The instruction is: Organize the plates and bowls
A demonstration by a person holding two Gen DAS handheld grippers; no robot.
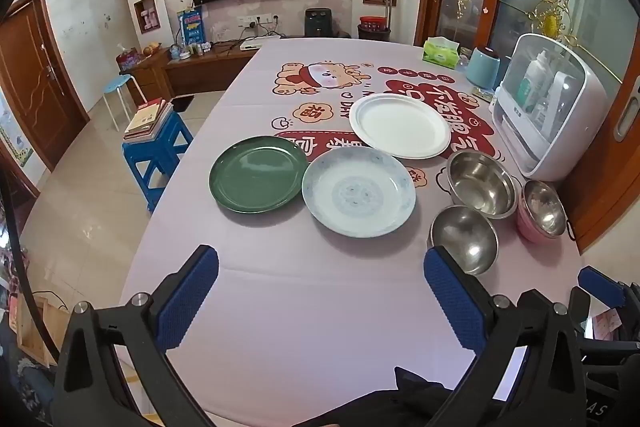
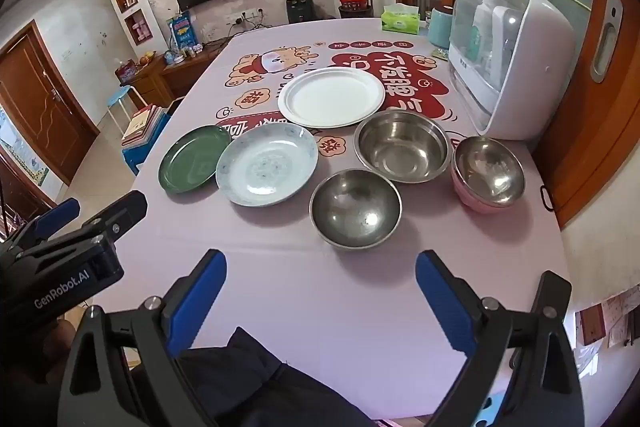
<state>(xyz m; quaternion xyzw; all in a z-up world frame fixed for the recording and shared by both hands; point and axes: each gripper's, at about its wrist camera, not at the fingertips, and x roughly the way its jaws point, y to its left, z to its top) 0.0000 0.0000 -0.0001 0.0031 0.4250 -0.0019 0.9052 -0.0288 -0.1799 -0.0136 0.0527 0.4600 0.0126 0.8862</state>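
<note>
Three plates sit mid-desk: green plate [image 1: 256,174] nearest the left edge, blue-patterned plate [image 1: 359,191] overlapping it, white plate [image 1: 400,126] behind. Three steel bowls [image 2: 355,209] cluster right, beside the white cabinet [image 2: 516,59]. The bare near desk [image 2: 320,287] lies open. Left tool [image 1: 320,287] and right tool [image 2: 320,291] hover tilted downward, jaws spread, empty.

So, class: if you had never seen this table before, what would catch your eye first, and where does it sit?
Three plates lie mid-table: a green plate at the left, a blue-patterned plate beside it, and a white plate behind. To their right cluster three steel bowls, one of them, the pink-sided bowl, nearest the white cabinet. Both grippers, left and right, hover open over the bare near cloth.
</note>
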